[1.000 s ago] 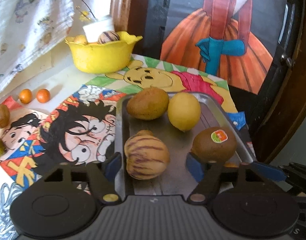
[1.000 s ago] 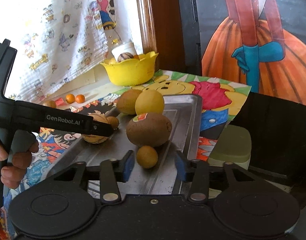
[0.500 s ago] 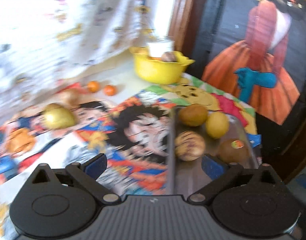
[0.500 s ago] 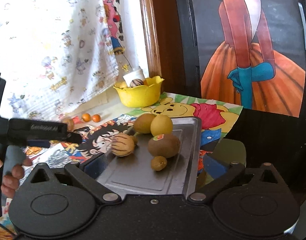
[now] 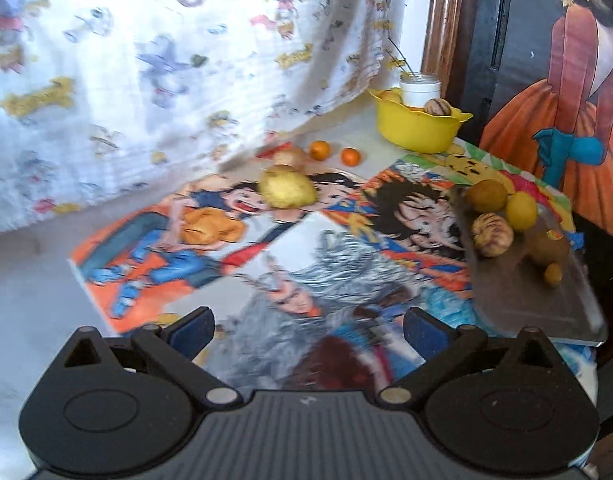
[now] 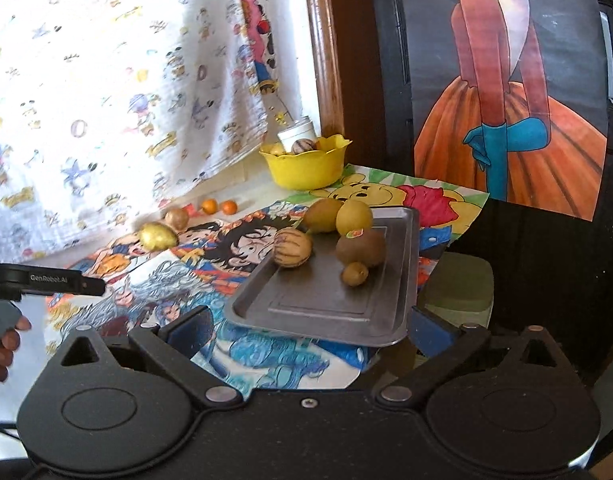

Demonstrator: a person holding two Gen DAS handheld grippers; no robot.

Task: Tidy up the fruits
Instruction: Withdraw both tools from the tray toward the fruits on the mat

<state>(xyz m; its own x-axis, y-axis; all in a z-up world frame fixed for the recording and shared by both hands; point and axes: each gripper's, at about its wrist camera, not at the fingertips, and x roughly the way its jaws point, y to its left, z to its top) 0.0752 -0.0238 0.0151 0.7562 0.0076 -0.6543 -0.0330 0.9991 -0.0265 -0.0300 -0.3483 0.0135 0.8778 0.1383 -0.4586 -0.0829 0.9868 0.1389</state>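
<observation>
A metal tray (image 6: 330, 312) (image 5: 518, 304) holds several fruits: a striped melon (image 6: 292, 248) (image 5: 492, 236), a kiwi with a sticker (image 6: 361, 247), a yellow lemon (image 6: 353, 217), a brown fruit (image 6: 321, 214) and a small round fruit (image 6: 355, 273). A yellow fruit (image 5: 287, 191) (image 6: 157, 237), a brown fruit (image 5: 291, 157) and two small oranges (image 5: 334, 153) lie on the cartoon mat. My left gripper (image 5: 308, 326) is open and empty above the mat, left of the tray. My right gripper (image 6: 310, 326) is open and empty at the tray's near edge.
A yellow bowl (image 5: 418, 128) (image 6: 306, 164) with fruit and a white jar stands at the back by a wooden frame. A printed curtain (image 5: 166, 60) hangs at the left. The table edge and a green stool (image 6: 462, 284) are right of the tray.
Both grippers have pulled back from the tray and opened wider. The left gripper has swung left over the mat. The fruits on the tray have not moved.
</observation>
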